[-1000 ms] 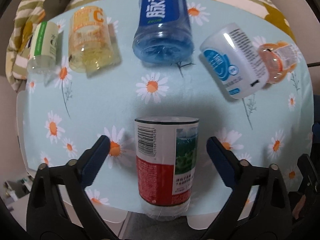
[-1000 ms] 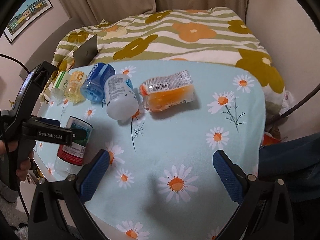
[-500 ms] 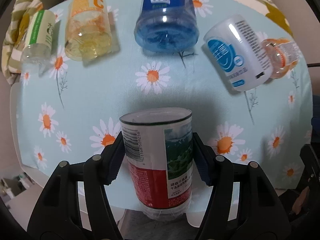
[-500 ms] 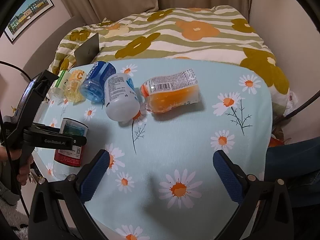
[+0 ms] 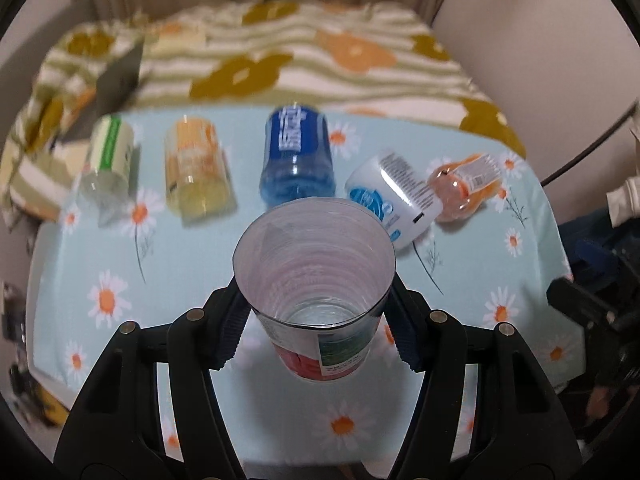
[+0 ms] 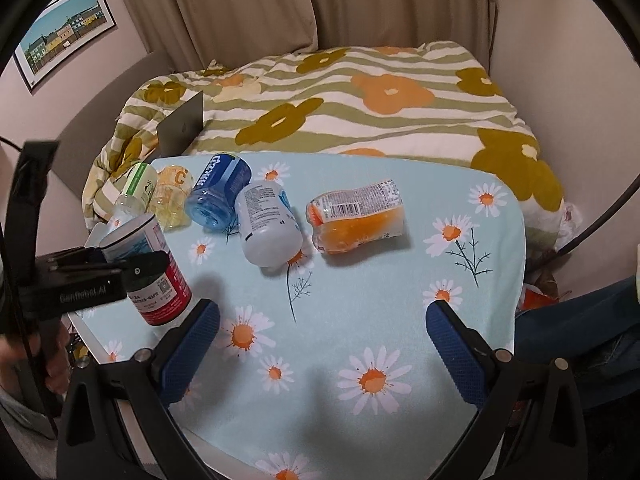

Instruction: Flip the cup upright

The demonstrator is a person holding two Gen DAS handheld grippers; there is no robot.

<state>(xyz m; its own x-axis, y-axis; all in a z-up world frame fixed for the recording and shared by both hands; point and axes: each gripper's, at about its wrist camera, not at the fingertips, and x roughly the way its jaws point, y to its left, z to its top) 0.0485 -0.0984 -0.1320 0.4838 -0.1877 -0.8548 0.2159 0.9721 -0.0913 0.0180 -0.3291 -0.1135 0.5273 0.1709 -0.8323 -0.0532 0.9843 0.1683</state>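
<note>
The cup [image 5: 316, 280] has a red, white and green label and a clear inside. My left gripper [image 5: 316, 336] is shut on its sides and holds it above the table, tilted, with its open mouth toward the camera. In the right wrist view the cup [image 6: 152, 264] hangs over the table's left edge in the left gripper [image 6: 100, 276]. My right gripper [image 6: 320, 336] is open and empty above the near part of the table.
Lying on the daisy tablecloth [image 6: 400, 280] are a green-label cup [image 5: 108, 160], a yellow cup [image 5: 196, 168], a blue cup [image 5: 298, 160], a white cup [image 5: 388, 196] and an orange cup [image 5: 468, 184]. A bed with a flowered quilt [image 6: 360, 100] and a laptop [image 6: 180, 124] lies behind.
My left gripper closed on the standing cup, lifted it off the table and tipped it, so its open mouth now faces the camera. The right gripper barely moved.
</note>
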